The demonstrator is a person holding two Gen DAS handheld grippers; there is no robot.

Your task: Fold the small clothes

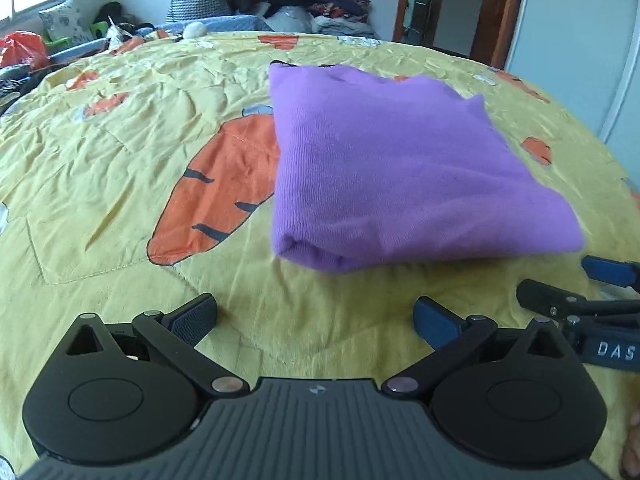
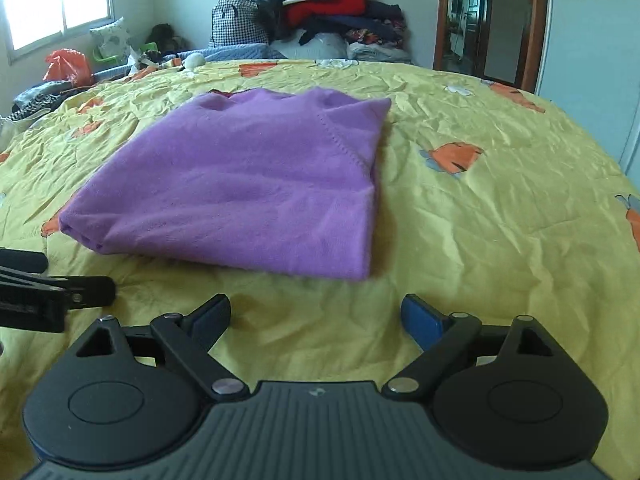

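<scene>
A purple knit garment [image 1: 392, 168] lies folded into a flat rectangle on the yellow carrot-print bedspread [image 1: 120, 208]; it also shows in the right wrist view [image 2: 248, 188]. My left gripper [image 1: 316, 320] is open and empty, just short of the garment's near folded edge. My right gripper [image 2: 316, 316] is open and empty, also just short of that edge. The right gripper shows at the right edge of the left wrist view [image 1: 576, 284], and the left gripper at the left edge of the right wrist view [image 2: 60, 280].
A heap of clothes [image 2: 320, 12] and a checked bag [image 2: 236, 24] sit beyond the bed's far end. An orange plastic bag [image 2: 66, 66] and clutter lie at far left. A doorway [image 2: 488, 20] is at back right.
</scene>
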